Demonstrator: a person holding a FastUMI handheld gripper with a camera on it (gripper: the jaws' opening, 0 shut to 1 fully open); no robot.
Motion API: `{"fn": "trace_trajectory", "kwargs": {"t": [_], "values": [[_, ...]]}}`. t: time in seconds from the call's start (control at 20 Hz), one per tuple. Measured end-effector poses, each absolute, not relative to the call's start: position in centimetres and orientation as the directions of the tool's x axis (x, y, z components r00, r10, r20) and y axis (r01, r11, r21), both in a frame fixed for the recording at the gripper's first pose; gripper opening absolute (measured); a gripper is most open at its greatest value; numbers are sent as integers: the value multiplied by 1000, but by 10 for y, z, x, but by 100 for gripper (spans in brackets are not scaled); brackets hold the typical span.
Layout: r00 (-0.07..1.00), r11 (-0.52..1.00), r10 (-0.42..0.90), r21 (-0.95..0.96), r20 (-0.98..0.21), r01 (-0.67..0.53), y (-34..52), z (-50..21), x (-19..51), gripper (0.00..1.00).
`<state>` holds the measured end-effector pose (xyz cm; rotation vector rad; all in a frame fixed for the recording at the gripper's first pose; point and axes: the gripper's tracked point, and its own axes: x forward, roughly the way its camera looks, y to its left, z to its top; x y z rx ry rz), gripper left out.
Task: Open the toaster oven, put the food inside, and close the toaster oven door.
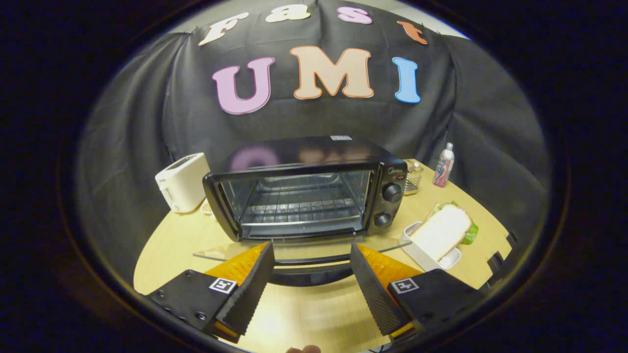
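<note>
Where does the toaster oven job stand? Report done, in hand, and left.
Done: the toaster oven is open, its glass door folded down flat, the wire rack bare. In hand: nothing; the gripper is open, its fingers either side of the door's handle, touching neither. Left: the sandwich sits in its white dish on the table, right of the oven; it must go inside, then the door shut.

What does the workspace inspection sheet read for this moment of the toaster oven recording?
Surface: round wooden table.
Job's things: toaster oven with glass door folded down open, rack bare; sandwich on white tray beside the oven's knob side.
Clutter: white toaster, wire basket, bottle.
Grippers: gripper open, holding nothing, fingers just short of the door's handle.
Cables: nothing seen.
Surroundings: black cloth wall.
</note>
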<state>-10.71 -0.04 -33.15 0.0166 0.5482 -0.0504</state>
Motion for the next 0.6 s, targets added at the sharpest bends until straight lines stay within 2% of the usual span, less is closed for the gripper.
{"fn": "trace_trajectory", "kwargs": {"t": [0.6], "values": [[729, 996, -73, -80, -681, 26, 2, -400, -136, 98]]}}
